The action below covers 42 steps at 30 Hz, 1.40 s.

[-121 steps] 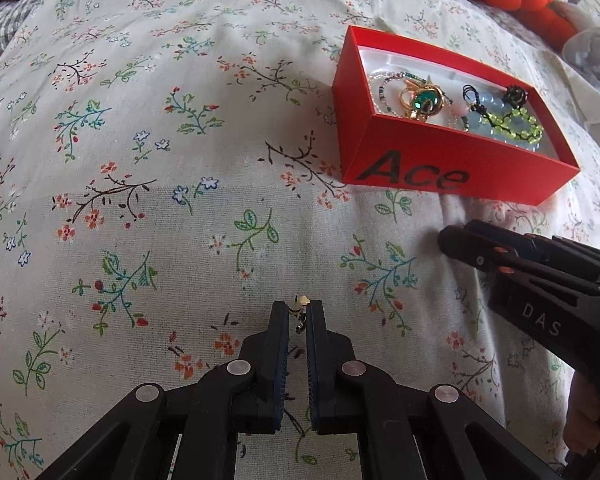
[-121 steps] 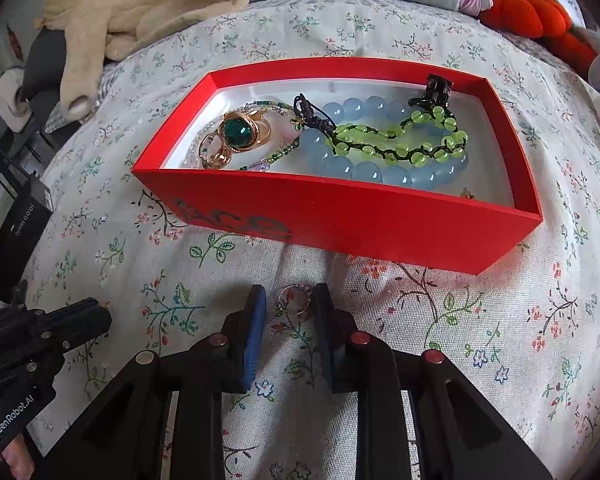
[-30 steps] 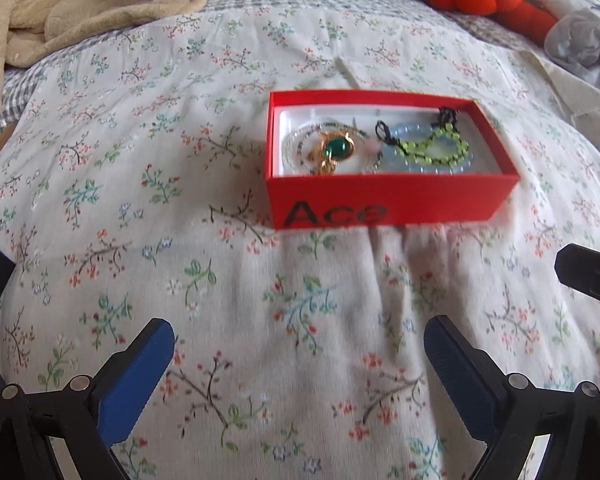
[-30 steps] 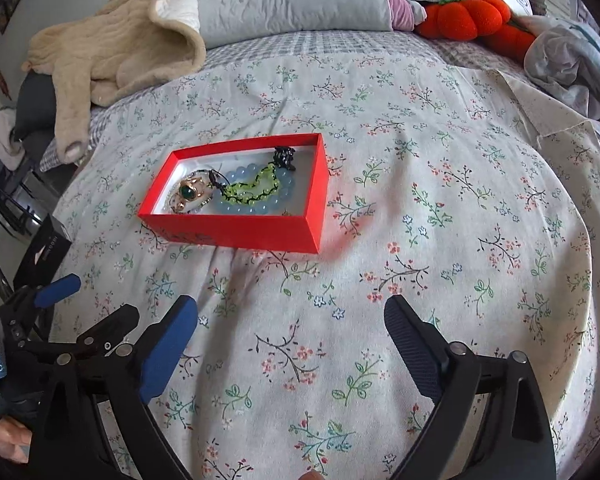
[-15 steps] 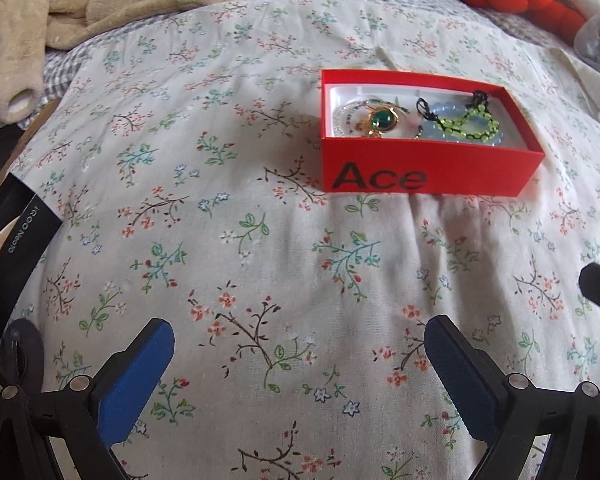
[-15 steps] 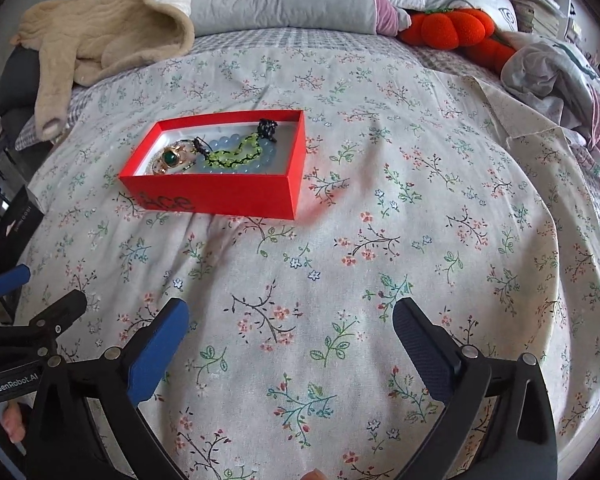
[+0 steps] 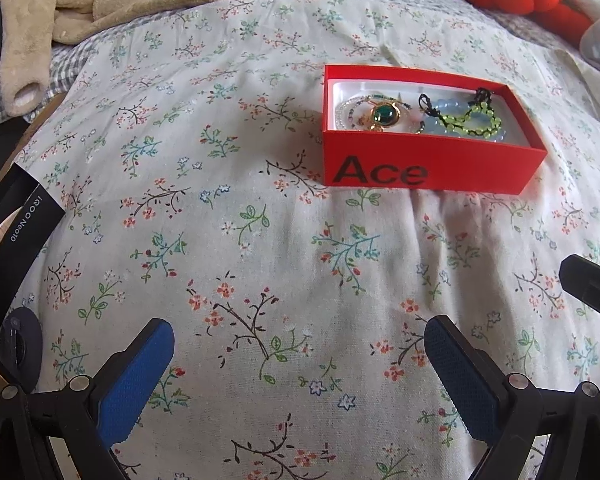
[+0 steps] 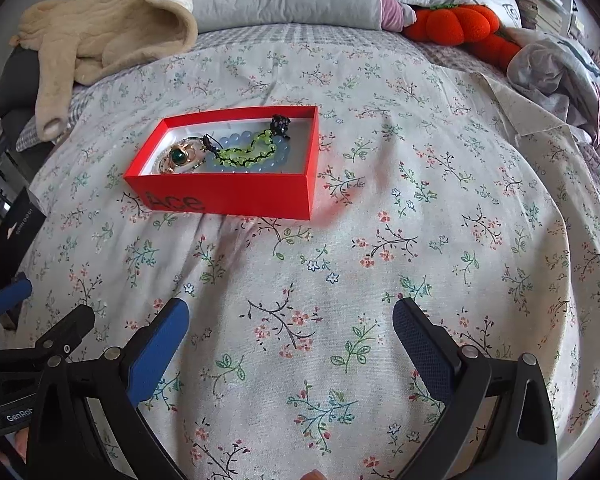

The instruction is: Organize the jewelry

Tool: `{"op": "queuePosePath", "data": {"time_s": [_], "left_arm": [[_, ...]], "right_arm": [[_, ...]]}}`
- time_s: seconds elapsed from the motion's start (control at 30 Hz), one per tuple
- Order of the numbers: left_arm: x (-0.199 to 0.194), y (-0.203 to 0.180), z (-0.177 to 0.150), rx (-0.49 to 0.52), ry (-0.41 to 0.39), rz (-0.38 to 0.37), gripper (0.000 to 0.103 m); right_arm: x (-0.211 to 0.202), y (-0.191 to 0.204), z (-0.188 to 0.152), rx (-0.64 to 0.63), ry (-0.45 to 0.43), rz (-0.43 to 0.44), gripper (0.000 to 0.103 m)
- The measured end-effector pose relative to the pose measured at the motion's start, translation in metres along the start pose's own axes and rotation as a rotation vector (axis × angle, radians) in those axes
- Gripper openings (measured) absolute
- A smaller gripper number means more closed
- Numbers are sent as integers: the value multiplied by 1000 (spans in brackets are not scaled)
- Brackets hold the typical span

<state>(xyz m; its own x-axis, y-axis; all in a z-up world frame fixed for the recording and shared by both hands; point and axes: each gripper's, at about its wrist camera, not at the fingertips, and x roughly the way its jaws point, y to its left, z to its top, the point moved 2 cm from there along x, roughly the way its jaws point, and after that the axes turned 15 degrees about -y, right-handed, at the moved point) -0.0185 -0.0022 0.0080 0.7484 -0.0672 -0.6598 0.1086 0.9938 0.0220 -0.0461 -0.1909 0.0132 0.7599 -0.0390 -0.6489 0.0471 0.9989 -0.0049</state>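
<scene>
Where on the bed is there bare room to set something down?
The floral sheet lies bare right of the red box, and between it and both open grippers. Inside the box, jewelry crowds the left; its right end shows bare floor.

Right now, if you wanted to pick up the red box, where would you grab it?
Probably the red box by its two short ends, coming down from above with the right gripper, whose jaws are wide open. The walls are straight and upright, and gripping outside leaves the green bead bracelet inside undisturbed.
</scene>
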Motion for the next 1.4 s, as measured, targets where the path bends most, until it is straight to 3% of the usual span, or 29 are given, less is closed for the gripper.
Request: {"op": "queuePosePath", "data": {"time_s": [1.4], "left_arm": [[6,0,-4,6,24,15,103]], "right_arm": [[7,0,-6,-4,26,-21,103]]}}
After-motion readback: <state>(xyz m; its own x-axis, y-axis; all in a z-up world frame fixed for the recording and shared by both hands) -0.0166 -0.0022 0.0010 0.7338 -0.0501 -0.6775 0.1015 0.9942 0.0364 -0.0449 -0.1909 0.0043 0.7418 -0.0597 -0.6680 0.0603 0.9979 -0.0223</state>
